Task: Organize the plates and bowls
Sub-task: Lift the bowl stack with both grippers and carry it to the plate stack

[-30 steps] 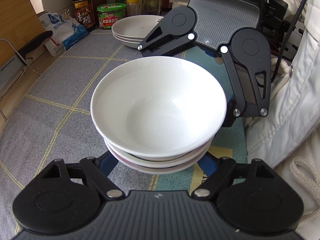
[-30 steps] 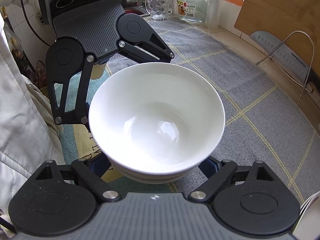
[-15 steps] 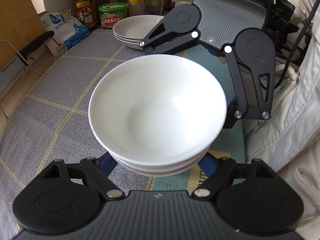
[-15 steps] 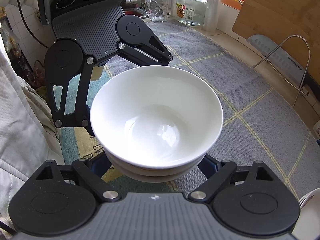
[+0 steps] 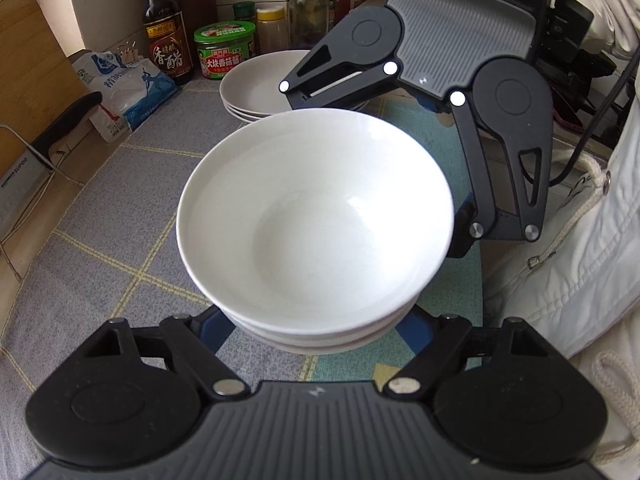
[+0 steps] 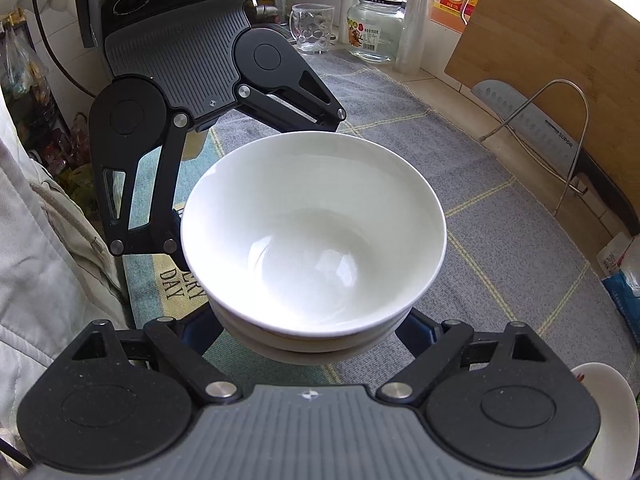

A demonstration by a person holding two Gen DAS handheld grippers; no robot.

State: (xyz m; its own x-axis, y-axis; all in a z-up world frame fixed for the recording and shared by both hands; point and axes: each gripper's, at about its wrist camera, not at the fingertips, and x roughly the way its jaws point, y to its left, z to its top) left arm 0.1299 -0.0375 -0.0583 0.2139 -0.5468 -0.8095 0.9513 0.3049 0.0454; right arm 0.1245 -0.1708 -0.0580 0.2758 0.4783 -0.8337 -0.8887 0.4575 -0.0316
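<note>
A stack of white bowls (image 5: 316, 220) sat nested between the two claws, above the grey checked cloth (image 5: 100, 216) that covered the surface; whether its base touched the cloth could not be told, since the bowls hid it. The left claw (image 5: 316, 326) reached in from one side with its blue-tipped fingers (image 5: 208, 324) pressed against the lower bowls, so it gripped the stack. The right claw (image 6: 308, 332) came from the opposite side and clasped the same stack low down, its fingers (image 6: 198, 332) tucked under the rim of the top bowl. Each claw appeared in the other's view just behind the stack. A person's pale jacket (image 5: 580, 264) lay close beside the claws. Farther along the surface stood a pile of shallow plates (image 5: 256, 88), well apart from the bowls; behind it were a dark sauce bottle (image 5: 164, 28) and a green-lidded jar (image 5: 226, 50). In the right wrist view a glass mug (image 6: 312, 28), a glass jar (image 6: 374, 26), a wooden board (image 6: 556, 52) and a cleaver (image 6: 540, 124) in a wire stand lined the far edge.
</note>
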